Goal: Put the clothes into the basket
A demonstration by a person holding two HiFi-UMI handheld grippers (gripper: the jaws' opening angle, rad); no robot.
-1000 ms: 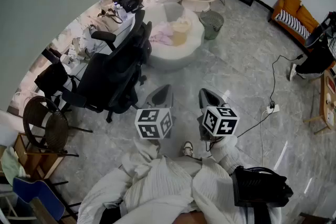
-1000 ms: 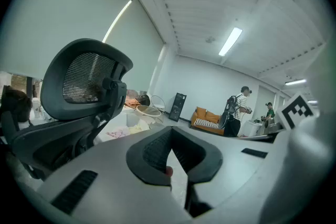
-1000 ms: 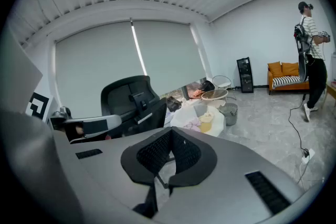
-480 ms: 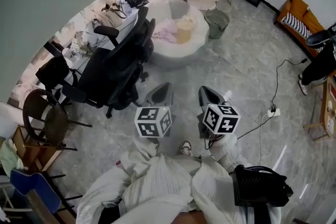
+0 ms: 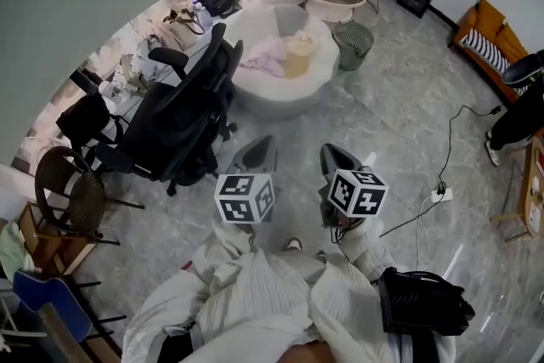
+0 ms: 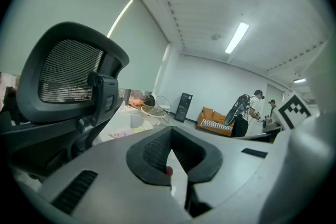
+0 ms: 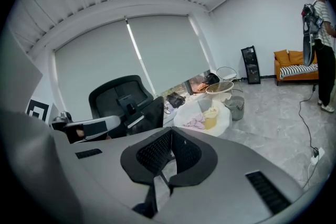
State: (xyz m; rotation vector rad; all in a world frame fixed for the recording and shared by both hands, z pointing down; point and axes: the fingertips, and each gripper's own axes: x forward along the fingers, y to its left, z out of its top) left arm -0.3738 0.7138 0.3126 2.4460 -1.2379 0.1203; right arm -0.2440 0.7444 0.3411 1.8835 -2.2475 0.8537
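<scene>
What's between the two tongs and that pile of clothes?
Only bare grey floor, as the head view shows; the black office chair stands beside that stretch.

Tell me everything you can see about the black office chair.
The black office chair stands upright on the grey floor on a star base with casters. It has a tall back, a mesh headrest in a solid frame, and padded armrests; nobody sits in it. It stands beside the cluttered desk, its back toward the white pouf holding clothes. Contact with either cannot be told.
</scene>
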